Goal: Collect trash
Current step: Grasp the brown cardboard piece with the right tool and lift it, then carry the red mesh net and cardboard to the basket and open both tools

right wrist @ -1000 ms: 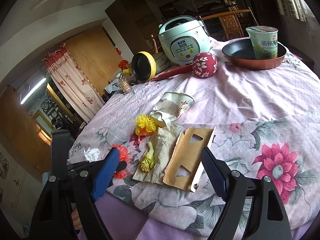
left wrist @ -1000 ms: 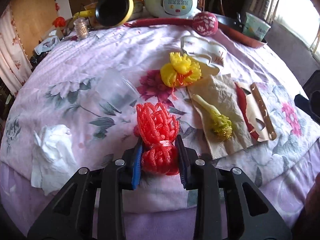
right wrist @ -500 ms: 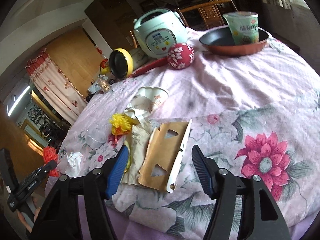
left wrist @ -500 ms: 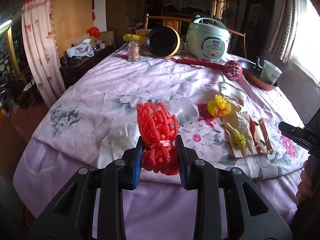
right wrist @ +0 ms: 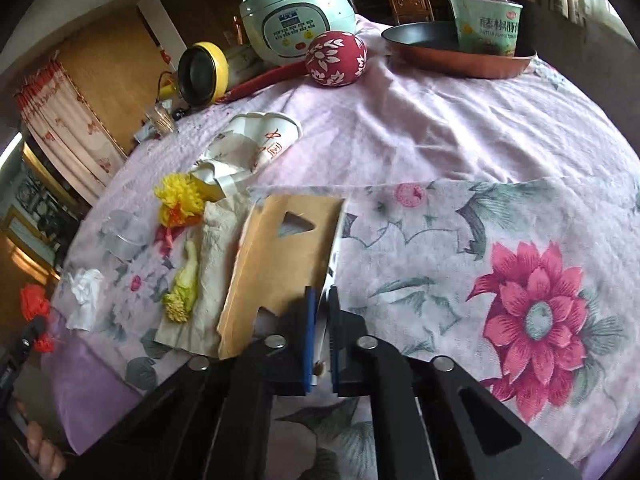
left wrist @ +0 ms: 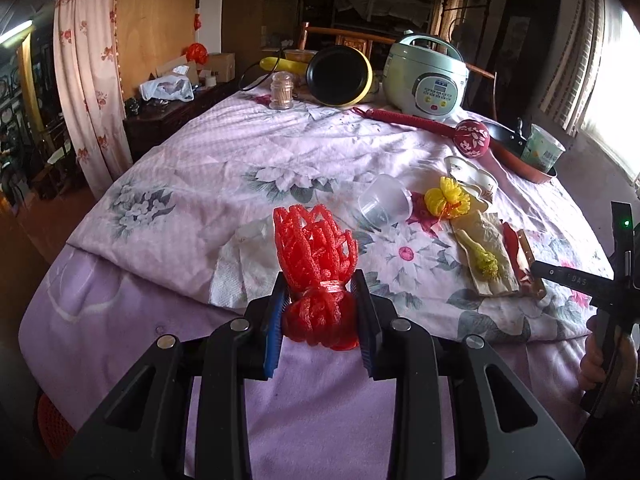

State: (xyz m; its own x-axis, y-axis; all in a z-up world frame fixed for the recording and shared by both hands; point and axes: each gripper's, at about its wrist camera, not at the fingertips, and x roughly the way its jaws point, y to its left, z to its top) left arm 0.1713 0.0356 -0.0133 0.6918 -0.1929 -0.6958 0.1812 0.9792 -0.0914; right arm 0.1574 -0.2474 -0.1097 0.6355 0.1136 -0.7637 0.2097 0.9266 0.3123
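Left hand-held gripper (left wrist: 320,312) clamps red net (left wrist: 314,252) | right hand-held gripper (right wrist: 320,334) pinches cardboard (right wrist: 280,256)

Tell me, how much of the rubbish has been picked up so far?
Barely begun. The left gripper holds the red foam net; the right gripper pinches the brown cardboard. Tissue, yellow net, crushed paper cup and plastic cup remain.

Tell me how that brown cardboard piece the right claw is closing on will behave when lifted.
The brown cardboard piece looks thin and flat, so it is probably light. The right claw pinches only its near edge, so the far end may sag or swing. Its triangular cut-outs could let it bend there. It overlaps the crumpled paper and might drag it.
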